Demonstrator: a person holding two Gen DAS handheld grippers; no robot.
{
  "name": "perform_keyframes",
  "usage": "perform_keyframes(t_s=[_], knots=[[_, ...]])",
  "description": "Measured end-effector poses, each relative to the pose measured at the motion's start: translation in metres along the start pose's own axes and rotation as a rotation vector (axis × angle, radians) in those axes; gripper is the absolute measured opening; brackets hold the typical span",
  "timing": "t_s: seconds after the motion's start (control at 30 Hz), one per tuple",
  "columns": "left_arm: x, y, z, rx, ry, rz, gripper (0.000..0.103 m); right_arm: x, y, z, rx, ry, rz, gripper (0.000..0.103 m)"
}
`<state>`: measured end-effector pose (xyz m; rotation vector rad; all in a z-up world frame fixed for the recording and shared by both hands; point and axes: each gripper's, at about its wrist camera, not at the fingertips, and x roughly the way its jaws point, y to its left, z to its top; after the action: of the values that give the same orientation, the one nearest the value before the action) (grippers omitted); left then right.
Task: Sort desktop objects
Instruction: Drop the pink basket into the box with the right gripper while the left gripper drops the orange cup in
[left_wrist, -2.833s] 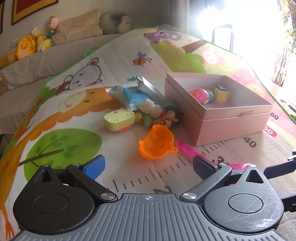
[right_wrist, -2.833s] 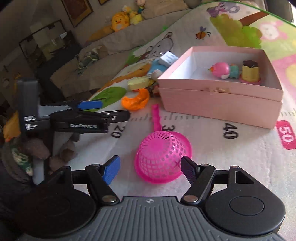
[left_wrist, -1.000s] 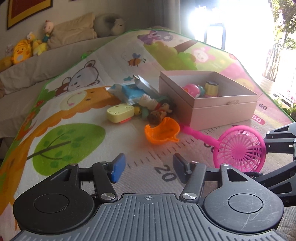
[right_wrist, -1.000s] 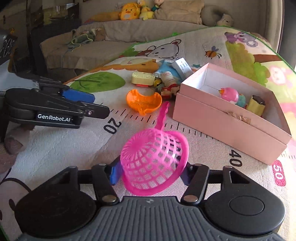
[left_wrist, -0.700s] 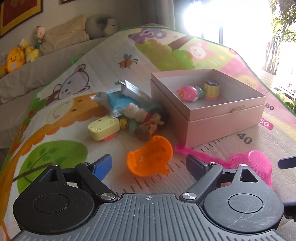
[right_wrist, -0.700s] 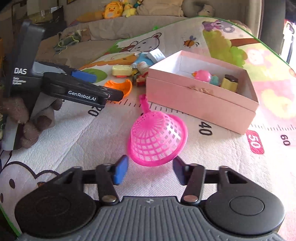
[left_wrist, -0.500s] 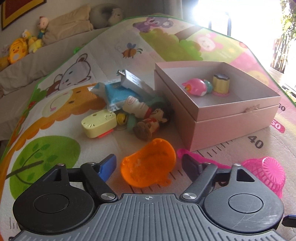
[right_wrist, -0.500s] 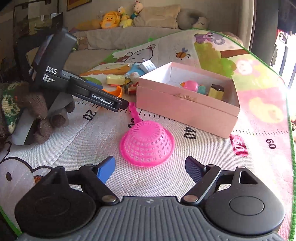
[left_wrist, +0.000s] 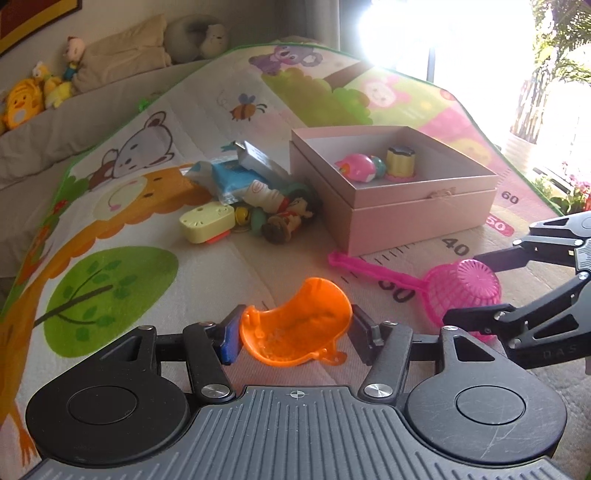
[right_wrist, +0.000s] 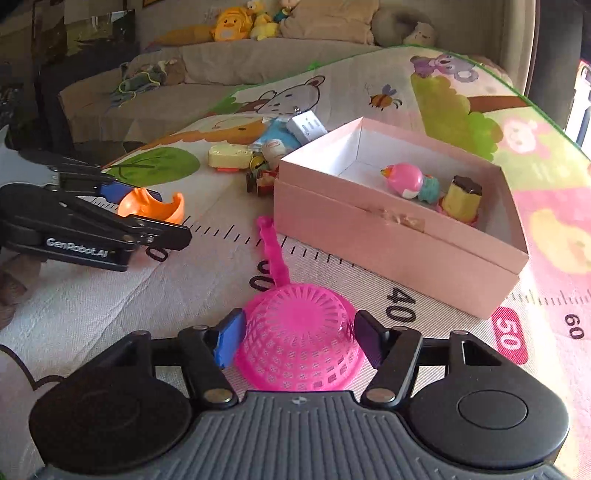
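Observation:
My left gripper (left_wrist: 293, 338) has both pads against an orange plastic scoop (left_wrist: 295, 332), which also shows in the right wrist view (right_wrist: 153, 208) between the left gripper's fingers (right_wrist: 162, 230). My right gripper (right_wrist: 299, 339) is closed around the bowl of a pink toy strainer (right_wrist: 297, 349) lying upside down on the mat; its handle points away. The strainer also shows in the left wrist view (left_wrist: 463, 291). An open pink box (right_wrist: 391, 229) holds a pink bird toy (right_wrist: 402, 181) and a yellow cake toy (right_wrist: 461, 197).
A pile of small toys (left_wrist: 255, 203) lies left of the box (left_wrist: 391, 206): a yellow case, a blue packet, a silver box, dolls. All sit on a printed play mat (left_wrist: 122, 277). A couch with plush toys (right_wrist: 236, 22) stands behind.
My left gripper came down onto the orange scoop and closed on it. My right gripper moved forward and closed around the strainer's bowl; half a second ago it was wide open behind it.

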<state>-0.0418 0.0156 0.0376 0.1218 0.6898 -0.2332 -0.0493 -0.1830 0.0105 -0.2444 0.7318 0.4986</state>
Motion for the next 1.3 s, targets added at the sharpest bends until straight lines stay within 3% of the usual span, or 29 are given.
perform_keyframes(t_s=[0.17,0.37,0.5,0.63,0.73,0.87,1.03,1.13,1.3], knots=[[-0.032,-0.011,0.001,0.069,-0.042,-0.014,0.063,-0.035,0.014,-0.004,-0.056,-0.015,0.052,0.063],[-0.058,-0.03,0.044,0.14,-0.179,-0.056,0.063,-0.117,-0.015,0.029,0.008,-0.227,0.0,0.063],[-0.043,-0.046,0.092,0.171,-0.25,-0.084,0.063,-0.15,-0.043,0.064,0.027,-0.385,-0.128,0.063],[-0.004,-0.059,0.142,0.161,-0.281,-0.078,0.063,-0.145,-0.074,0.1,0.071,-0.431,-0.186,0.063],[0.027,-0.055,0.164,0.112,-0.24,-0.072,0.08,-0.126,-0.096,0.121,0.139,-0.404,-0.207,0.063],[0.03,-0.021,0.147,-0.04,-0.197,-0.093,0.095,-0.093,-0.117,0.126,0.216,-0.33,-0.196,0.063],[0.018,0.012,0.094,-0.074,-0.153,0.024,0.096,-0.04,-0.127,0.119,0.296,-0.21,-0.143,0.063],[0.013,0.025,0.065,-0.102,-0.128,0.058,0.097,-0.007,-0.126,0.114,0.325,-0.139,-0.138,0.063],[0.014,0.037,0.03,-0.112,-0.095,0.117,0.097,0.038,-0.113,0.105,0.272,-0.046,-0.189,0.063]])
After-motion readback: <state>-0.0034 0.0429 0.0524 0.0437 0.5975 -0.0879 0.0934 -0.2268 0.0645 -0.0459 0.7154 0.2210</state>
